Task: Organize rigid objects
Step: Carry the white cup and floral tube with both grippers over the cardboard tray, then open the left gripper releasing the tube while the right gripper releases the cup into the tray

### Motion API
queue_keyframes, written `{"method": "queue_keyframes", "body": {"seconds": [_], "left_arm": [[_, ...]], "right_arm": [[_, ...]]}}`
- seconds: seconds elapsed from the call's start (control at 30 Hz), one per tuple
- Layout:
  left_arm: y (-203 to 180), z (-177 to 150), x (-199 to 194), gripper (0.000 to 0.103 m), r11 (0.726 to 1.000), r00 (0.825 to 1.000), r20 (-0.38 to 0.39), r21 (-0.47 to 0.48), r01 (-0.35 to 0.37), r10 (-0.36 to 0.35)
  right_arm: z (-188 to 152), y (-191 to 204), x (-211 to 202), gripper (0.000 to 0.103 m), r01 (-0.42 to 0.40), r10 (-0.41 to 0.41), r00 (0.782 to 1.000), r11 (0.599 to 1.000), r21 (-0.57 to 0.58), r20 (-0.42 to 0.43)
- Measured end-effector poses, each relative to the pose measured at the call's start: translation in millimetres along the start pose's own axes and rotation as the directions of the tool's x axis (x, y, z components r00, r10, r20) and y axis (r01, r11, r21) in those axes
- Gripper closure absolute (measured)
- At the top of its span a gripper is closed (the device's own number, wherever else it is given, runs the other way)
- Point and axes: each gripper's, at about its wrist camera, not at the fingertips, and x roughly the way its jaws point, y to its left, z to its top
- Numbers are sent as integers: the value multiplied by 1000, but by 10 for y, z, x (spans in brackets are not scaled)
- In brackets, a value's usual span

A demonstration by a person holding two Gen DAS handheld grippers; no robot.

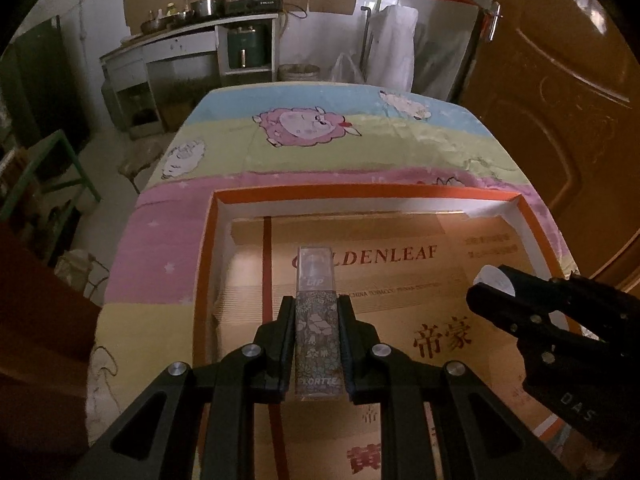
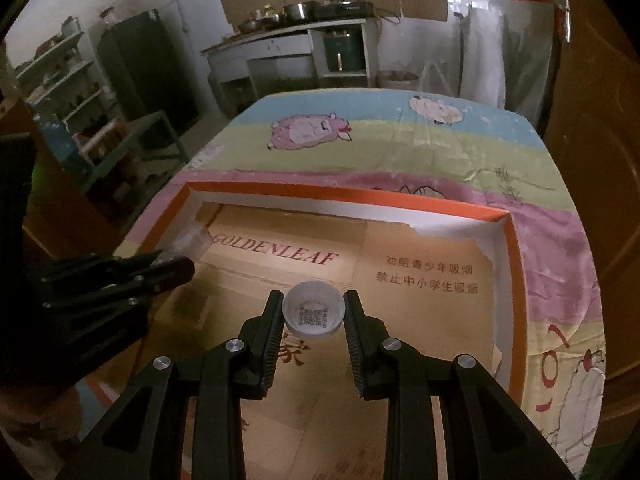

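My left gripper is shut on a clear lip gloss tube with a flower pattern, held lengthwise above the orange-rimmed box. The tube's clear end also shows in the right wrist view beside the left gripper. My right gripper is shut on a white bottle cap, its open side with a QR code facing the camera, above the box. The right gripper and cap show at the right of the left wrist view.
The box is lined with Goldenleaf cardboard and lies on a table with a sheep-print cloth. A brown door stands at the right. A counter with pots and a shelf stand behind.
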Motion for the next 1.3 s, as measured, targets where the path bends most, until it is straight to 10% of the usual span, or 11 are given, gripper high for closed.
{"method": "queue_keyframes", "body": {"seconds": [0.37,0.57,1.3], "left_arm": [[-14,-60,173,82,998,1000,-22,67,4,-2],[33,-80,126,52,999,1000,-7,41,-17,17],[34,-455,-729,51,999,989,147,-18,36,-33]], "right_arm": [[-50,-17,196,71,29,-28,998,1000,3,-56],[-96,5,150,50,78,-78,995,997,-3,-55],[-517,97,-458,47,88,-88,996,996,32,17]]}}
